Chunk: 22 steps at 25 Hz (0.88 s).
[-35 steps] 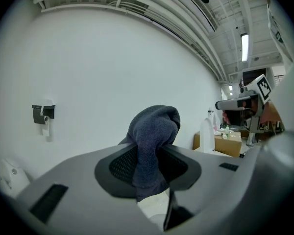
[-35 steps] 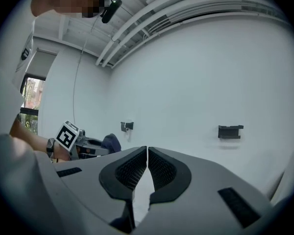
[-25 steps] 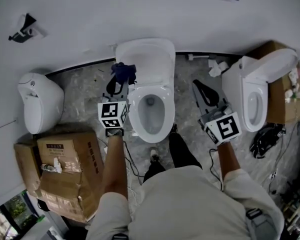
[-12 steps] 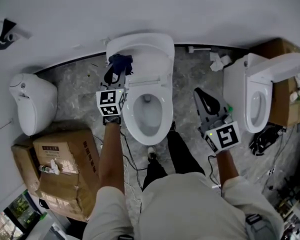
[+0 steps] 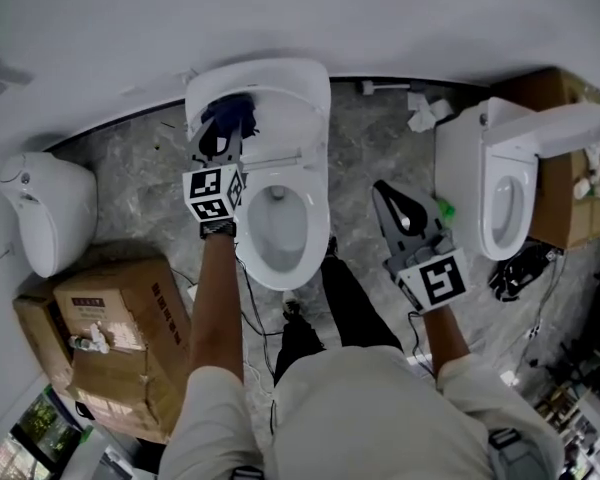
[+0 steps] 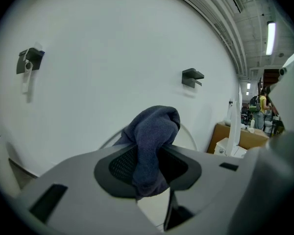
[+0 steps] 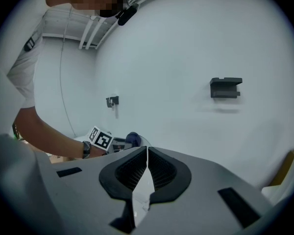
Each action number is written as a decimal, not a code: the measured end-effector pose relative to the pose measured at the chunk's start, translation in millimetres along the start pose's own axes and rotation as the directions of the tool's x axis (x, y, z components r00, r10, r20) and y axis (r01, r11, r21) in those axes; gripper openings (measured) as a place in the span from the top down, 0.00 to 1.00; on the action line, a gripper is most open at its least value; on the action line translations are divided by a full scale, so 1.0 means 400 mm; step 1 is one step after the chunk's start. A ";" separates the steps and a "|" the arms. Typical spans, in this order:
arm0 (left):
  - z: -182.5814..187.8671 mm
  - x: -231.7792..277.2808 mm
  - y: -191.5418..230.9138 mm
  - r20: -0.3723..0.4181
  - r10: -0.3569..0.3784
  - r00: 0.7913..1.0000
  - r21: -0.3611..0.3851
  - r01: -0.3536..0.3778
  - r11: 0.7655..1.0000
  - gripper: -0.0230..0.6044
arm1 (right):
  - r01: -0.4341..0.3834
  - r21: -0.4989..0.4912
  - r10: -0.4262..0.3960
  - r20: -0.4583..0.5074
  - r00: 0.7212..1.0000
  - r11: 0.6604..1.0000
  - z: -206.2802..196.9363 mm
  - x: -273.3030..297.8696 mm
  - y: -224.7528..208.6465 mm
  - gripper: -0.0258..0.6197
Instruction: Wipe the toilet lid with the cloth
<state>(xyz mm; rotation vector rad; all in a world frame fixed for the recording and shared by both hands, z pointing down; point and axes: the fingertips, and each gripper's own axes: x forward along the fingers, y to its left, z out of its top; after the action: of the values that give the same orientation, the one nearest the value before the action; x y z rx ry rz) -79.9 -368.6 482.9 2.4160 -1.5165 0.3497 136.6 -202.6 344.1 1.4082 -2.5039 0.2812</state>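
- White wall (image 5: 280, 8) fills the top of the head view; below it, grey stone-patterned floor (image 5: 140, 178).
- White toilet (image 5: 280, 258) at centre, bowl open, its white toilet lid (image 5: 290, 108) raised back toward the wall.
- Second white toilet (image 5: 470, 188) at the right, well apart from the centre one. A rounded white toilet unit (image 5: 45, 213) sits at the left.
- Brown cardboard boxes (image 5: 120, 328) are stacked at lower left, just beside the person's left arm.
- Person stands facing the centre toilet, one gripper in each hand.
- Left gripper (image 5: 223, 133) reaches forward to the left part of the raised lid. In its own view the left gripper (image 6: 149, 165) has its jaws clamped on a dark blue terry cloth (image 6: 152, 141) — the fabric bunches up above the pads and hangs a little below them.
- In the head view the cloth (image 5: 225, 118) lies over the lid's left side; whether it presses on the surface I cannot tell. The lid's curved white edge shows just behind the cloth in the left gripper view.
- Right gripper (image 5: 385, 193) is held over the floor between the two toilets, well apart from the lid. In its own view the right gripper (image 7: 147, 165) has its jaws closed together, pads meeting, nothing between them.
- The right gripper view also catches the cloth (image 7: 133, 138) off to the left.
- Small dark wall bracket (image 7: 226, 87) sits high on the wall.
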 end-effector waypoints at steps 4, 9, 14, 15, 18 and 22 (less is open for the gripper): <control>0.012 0.041 -0.096 0.012 -0.067 0.998 0.040 0.066 0.997 0.77 | 0.007 0.025 -0.006 -0.018 1.000 1.000 -0.025 -0.013 -0.017 0.91; -0.013 0.093 -0.221 -0.010 -0.165 0.986 0.126 0.165 0.978 0.77 | 0.019 0.035 -0.017 -0.037 0.999 0.999 -0.055 -0.018 -0.041 0.91; -0.082 0.131 -0.292 -0.069 -0.210 0.975 0.122 0.217 0.968 0.77 | 0.021 0.048 -0.018 -0.058 0.998 0.999 -0.080 -0.014 -0.052 0.91; -0.104 0.135 -0.300 -0.091 -0.211 0.973 0.114 0.221 0.969 0.77 | 0.020 0.052 -0.017 -0.062 0.998 0.998 -0.084 -0.015 -0.053 0.91; -0.160 0.141 -0.302 -0.136 -0.202 0.970 0.088 0.215 0.973 0.77 | 0.016 0.051 -0.012 -0.071 0.997 0.999 -0.086 -0.016 -0.056 0.91; -0.202 0.140 -0.251 -0.162 -0.152 0.975 0.082 0.167 0.982 0.77 | 0.010 0.038 -0.006 -0.101 0.995 0.999 -0.102 -0.010 -0.062 0.91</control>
<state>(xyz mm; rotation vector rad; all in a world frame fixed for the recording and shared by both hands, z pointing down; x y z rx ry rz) 29.4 -345.5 567.8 2.4977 -1.2569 0.5735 165.0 -200.4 382.4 1.3822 -2.4230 0.3909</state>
